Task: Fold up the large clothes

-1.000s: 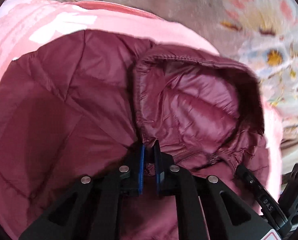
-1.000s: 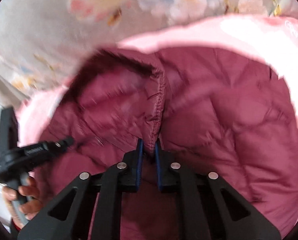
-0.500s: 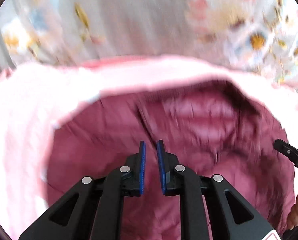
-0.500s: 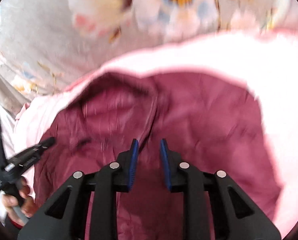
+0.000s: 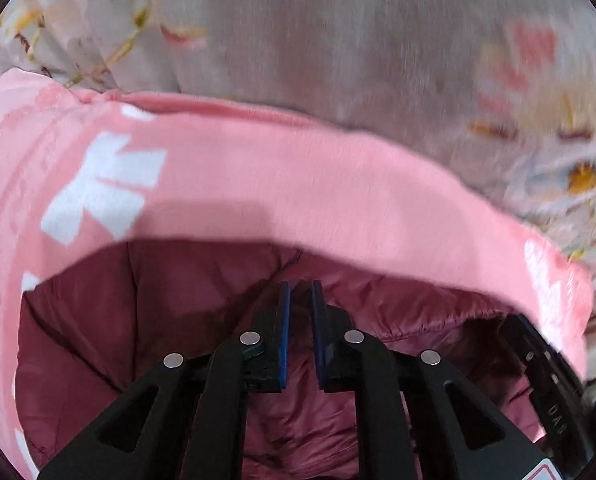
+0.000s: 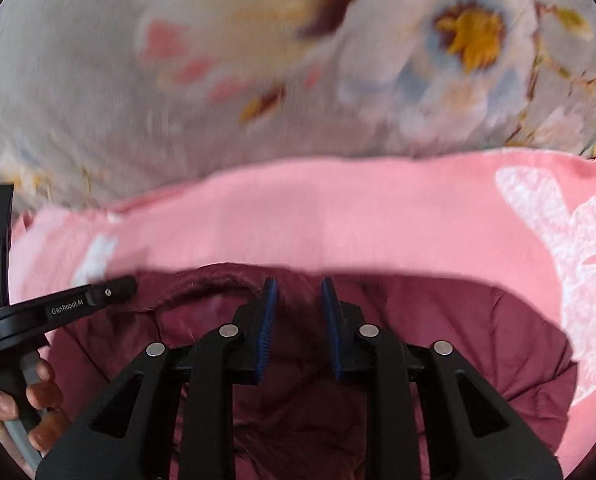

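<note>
Below, a maroon quilted jacket (image 5: 146, 320) lies on a pink blanket (image 5: 278, 184) with white prints, spread over a floral bedsheet (image 5: 337, 40). Left claw (image 5: 299, 300) hovers over the jacket with its 2 jaws closing to a narrow gap, gripping nothing. Right claw (image 6: 296, 300) stands a little wider, empty, above the jacket's stitched edge, and a hand (image 6: 22, 400) holds the other tool's handle at left.

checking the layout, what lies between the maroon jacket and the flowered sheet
A band of pink blanket separates the maroon jacket from the flowered sheet; both wrist views show it.
</note>
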{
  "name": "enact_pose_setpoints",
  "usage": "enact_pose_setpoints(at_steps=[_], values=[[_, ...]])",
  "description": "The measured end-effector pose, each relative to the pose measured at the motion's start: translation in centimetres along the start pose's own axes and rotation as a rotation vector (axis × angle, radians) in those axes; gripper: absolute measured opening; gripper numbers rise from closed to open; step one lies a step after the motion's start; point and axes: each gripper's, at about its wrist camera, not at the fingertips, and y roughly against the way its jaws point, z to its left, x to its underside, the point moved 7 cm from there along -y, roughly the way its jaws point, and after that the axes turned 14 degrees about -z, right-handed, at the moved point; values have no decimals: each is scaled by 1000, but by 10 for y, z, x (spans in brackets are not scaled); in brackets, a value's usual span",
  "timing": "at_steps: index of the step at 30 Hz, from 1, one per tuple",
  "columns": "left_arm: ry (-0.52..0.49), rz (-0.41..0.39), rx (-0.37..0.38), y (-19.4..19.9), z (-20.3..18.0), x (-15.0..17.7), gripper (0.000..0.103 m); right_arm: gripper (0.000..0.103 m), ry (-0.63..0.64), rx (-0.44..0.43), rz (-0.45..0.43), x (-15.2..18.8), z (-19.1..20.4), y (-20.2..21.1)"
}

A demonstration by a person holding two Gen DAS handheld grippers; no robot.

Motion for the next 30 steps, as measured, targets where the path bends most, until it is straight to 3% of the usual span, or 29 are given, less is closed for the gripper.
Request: enact_pose_setpoints(at_steps=[7, 18, 30], values=[[-135, -19, -35, -4, 10, 32, 9, 19, 3, -1, 27, 31, -13, -12], [-233, -131, -50, -11, 5, 44, 9, 19, 10, -19, -25, 44, -14, -14], [-277, -154, -87, -13, 1, 44, 9, 19, 14, -19, -32, 44, -14, -15]])
